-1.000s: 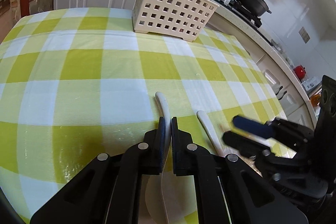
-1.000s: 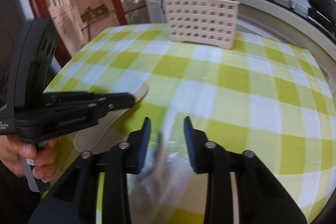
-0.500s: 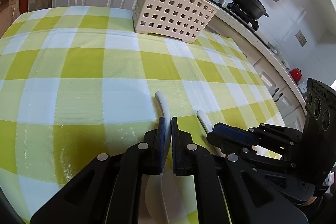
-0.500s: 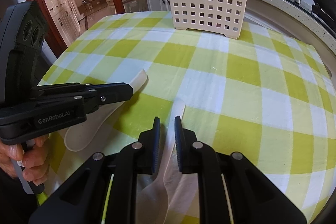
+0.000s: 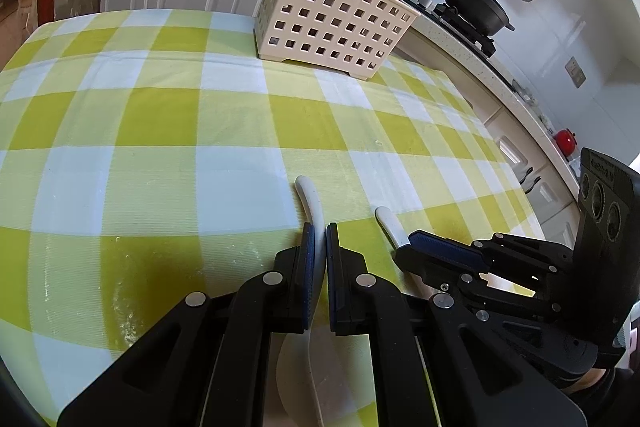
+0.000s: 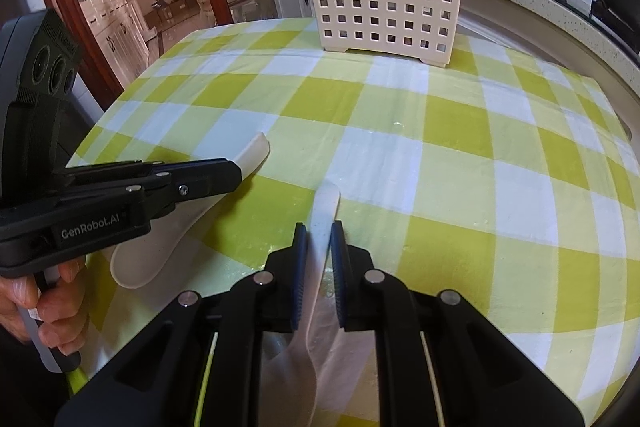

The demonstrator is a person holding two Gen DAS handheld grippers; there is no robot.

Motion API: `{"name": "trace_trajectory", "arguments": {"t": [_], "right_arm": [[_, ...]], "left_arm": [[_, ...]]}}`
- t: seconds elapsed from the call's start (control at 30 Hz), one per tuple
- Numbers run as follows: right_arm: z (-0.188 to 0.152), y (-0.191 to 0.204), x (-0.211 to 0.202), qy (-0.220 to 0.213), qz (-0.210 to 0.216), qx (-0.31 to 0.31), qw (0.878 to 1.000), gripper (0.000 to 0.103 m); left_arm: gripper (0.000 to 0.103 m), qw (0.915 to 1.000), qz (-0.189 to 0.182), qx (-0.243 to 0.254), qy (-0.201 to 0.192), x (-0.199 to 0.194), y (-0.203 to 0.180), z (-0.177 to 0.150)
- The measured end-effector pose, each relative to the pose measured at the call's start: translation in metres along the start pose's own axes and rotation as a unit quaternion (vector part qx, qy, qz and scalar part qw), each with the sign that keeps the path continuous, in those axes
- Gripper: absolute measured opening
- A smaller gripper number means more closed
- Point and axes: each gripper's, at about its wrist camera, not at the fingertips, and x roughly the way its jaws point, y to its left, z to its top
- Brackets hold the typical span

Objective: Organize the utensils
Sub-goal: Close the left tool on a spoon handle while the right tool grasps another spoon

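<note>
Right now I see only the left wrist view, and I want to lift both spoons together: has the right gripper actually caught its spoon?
Observer: Yes. In the right wrist view, the right gripper has its jaws pressed on the flat handle of the right spoon. They have just been closing.
Operator: My own jaws hide most of my spoon. Can you see its bowl?
Observer: Yes. The bowl of the left spoon shows whole, below the body of the left gripper.
Operator: And what holds that gripper?
Observer: A hand wrapped around its grip, at the lower left edge of the picture.
</note>
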Motion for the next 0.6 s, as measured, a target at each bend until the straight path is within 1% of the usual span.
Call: {"name": "trace_trajectory", "arguments": {"t": [0.23,0.4,0.6], "right_arm": [[0.002,0.001,0.002,-0.001,-0.004,-0.005,1.000,0.013],[0.002,0.000,0.002,-0.007,-0.004,-0.004,1.000,0.011],[0.008,-0.006,-0.014,-0.026,-0.007,0.003,1.000,0.011]], "left_arm": [[0.004,1.0000,0.001,0.003,0.000,0.000,-0.001,0.000],[0.004,1.0000,-0.001,0.007,0.000,-0.002,-0.003,0.000],[0.004,0.9996,-0.007,0.021,-0.016,-0.013,-0.012,0.001]]}}
